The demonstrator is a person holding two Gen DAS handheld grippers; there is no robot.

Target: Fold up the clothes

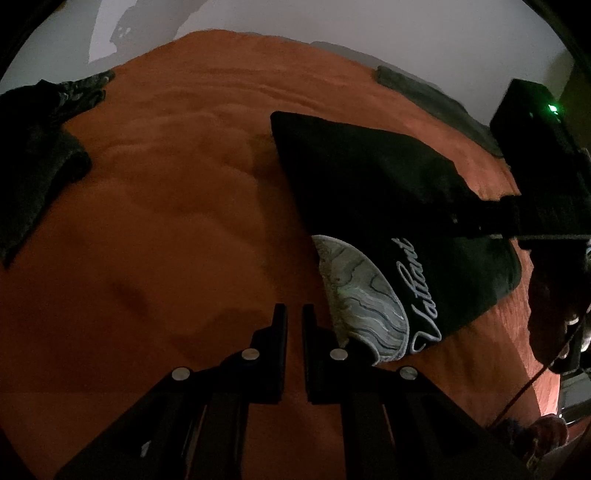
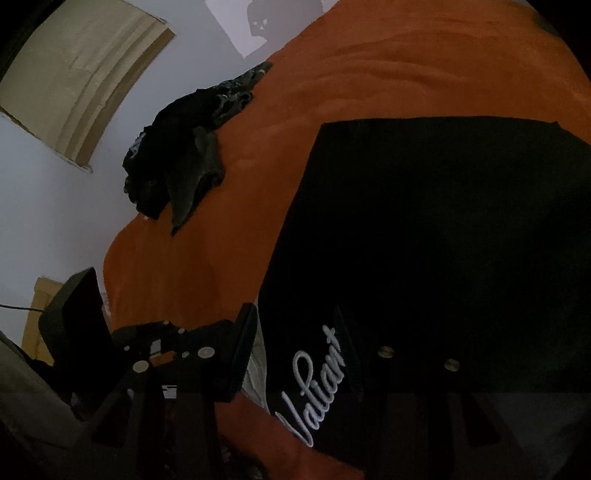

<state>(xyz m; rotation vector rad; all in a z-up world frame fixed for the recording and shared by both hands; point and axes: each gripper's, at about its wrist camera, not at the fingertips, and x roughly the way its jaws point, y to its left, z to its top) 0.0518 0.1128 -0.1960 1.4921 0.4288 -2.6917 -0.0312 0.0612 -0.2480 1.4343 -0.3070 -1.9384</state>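
Note:
A black garment with white script lettering lies folded on the orange bed cover; a grey marbled patch shows at its near edge. My left gripper hovers just left of that edge, jaws nearly together with a narrow gap, nothing between them. In the right wrist view the garment fills the right half, with its lettering between the fingers. My right gripper is open above the garment's near corner. The right gripper's body reaches over the garment in the left wrist view.
A dark crumpled pile of clothes lies at the far left of the bed, also in the right wrist view. A dark folded item lies at the far right edge. A white wall is behind the bed.

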